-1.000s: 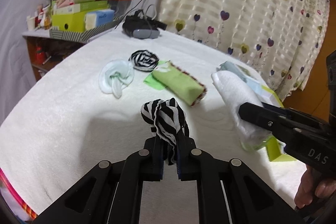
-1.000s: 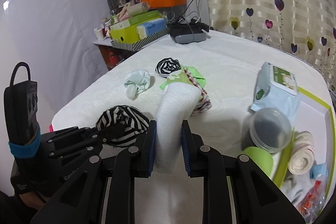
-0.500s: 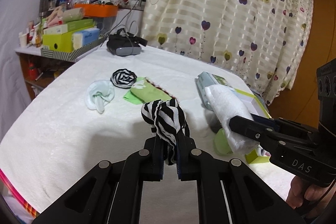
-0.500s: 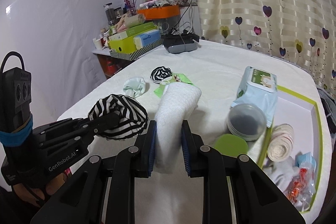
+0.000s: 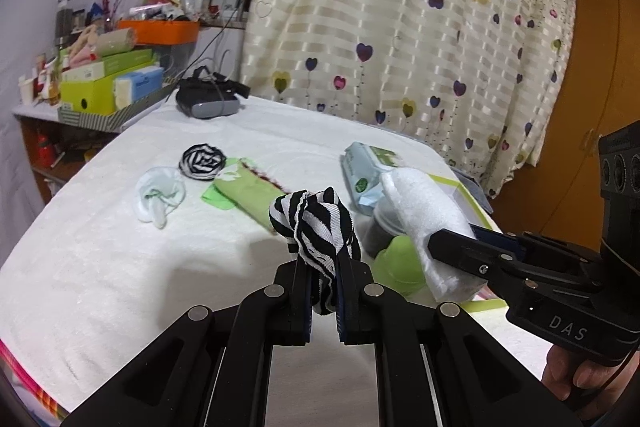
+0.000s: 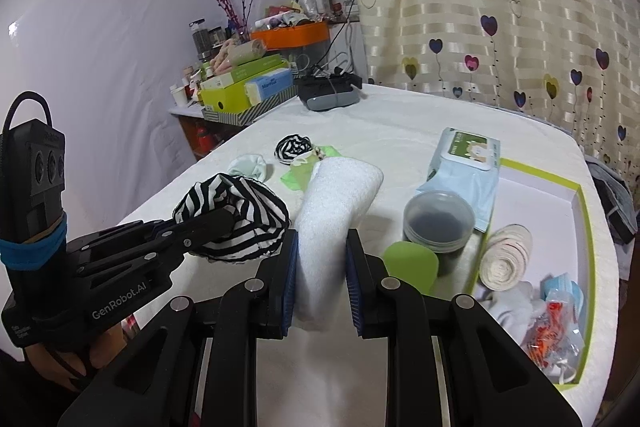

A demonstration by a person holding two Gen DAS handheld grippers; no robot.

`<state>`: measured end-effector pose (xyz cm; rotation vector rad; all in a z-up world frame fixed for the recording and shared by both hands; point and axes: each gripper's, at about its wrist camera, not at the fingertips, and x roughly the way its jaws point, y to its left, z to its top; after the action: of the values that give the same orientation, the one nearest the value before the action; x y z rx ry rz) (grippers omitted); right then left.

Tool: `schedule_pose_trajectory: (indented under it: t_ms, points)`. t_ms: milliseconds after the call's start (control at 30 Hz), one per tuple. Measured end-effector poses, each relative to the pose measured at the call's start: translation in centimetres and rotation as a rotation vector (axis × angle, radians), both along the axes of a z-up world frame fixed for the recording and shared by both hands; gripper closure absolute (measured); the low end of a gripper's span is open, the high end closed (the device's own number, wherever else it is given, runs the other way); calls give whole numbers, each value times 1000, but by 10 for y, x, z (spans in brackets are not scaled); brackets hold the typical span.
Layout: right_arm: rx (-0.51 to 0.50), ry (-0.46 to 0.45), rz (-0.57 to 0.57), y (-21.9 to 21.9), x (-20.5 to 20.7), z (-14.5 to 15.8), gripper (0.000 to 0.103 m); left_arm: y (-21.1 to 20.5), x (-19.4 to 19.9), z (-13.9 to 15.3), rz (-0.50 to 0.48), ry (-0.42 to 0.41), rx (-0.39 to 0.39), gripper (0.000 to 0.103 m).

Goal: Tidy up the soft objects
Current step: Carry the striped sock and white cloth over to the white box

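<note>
My left gripper [image 5: 323, 267] is shut on a black-and-white striped sock bundle [image 5: 314, 225] and holds it above the white bed; it also shows in the right wrist view [image 6: 236, 217]. My right gripper [image 6: 322, 259] is shut on a rolled white towel [image 6: 338, 199], which also shows in the left wrist view [image 5: 424, 215]. On the bed lie a second striped bundle [image 5: 202, 159], a pale mint sock [image 5: 158, 195] and a folded green cloth [image 5: 248, 193]. A green-rimmed box [image 6: 582, 211] at the right holds a cream roll [image 6: 506, 257] and small packets.
A wet-wipes pack [image 6: 464, 163], a dark lidded jar [image 6: 438, 223] and a green lid [image 6: 412, 265] sit beside the box. A black headset [image 5: 208, 99] lies at the bed's far end. A cluttered shelf with boxes [image 5: 108, 83] stands at the left. A heart-patterned curtain [image 5: 400, 39] hangs behind.
Both grippers have risen and swung right with their loads; the bed items appear farther and the box, jar and wipes pack have come into fuller view.
</note>
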<state>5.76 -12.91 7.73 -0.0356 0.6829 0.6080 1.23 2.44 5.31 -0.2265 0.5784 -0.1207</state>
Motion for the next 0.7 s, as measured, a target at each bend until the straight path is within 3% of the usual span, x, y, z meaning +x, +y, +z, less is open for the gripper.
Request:
schedule_pose_trajectory:
  t_ms: [700]
  points:
    - [23,-34,-75,-37,-14,11,80,-42,4,13,-94,-27,12,95]
